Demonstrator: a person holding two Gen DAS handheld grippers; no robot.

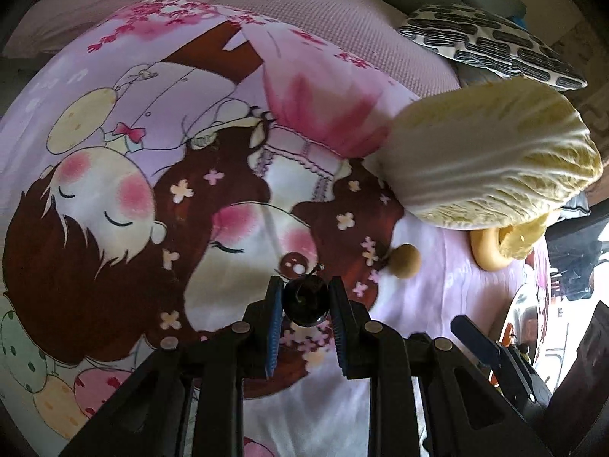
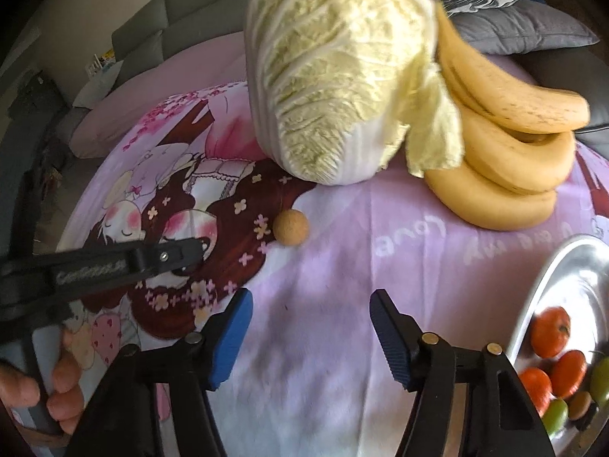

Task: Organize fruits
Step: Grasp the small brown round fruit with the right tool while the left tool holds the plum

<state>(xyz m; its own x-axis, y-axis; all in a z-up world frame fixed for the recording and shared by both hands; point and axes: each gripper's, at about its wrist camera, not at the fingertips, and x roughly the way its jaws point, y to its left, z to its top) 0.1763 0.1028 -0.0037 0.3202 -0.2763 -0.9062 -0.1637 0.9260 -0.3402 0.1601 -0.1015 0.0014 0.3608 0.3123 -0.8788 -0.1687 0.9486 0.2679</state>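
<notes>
My left gripper (image 1: 306, 285) is shut on a small dark round fruit (image 1: 306, 301) with a thin stem, held above the printed pink cloth (image 1: 152, 152). A small tan round fruit (image 1: 404, 261) lies on the cloth just ahead and to the right. In the right wrist view the same tan fruit (image 2: 290, 227) sits beyond my right gripper (image 2: 311, 299), which is open with only cloth between its blue pads. A metal tray (image 2: 563, 266) at the right edge holds orange fruits (image 2: 550, 331) and green ones (image 2: 555, 413). The left gripper (image 2: 192, 251) reaches in from the left.
A large napa cabbage (image 2: 335, 76) lies at the back of the cloth, with a bunch of bananas (image 2: 506, 144) to its right. A patterned cushion (image 1: 491, 43) and pink bedding lie behind. A person's hand (image 2: 57, 381) grips the left tool's handle at bottom left.
</notes>
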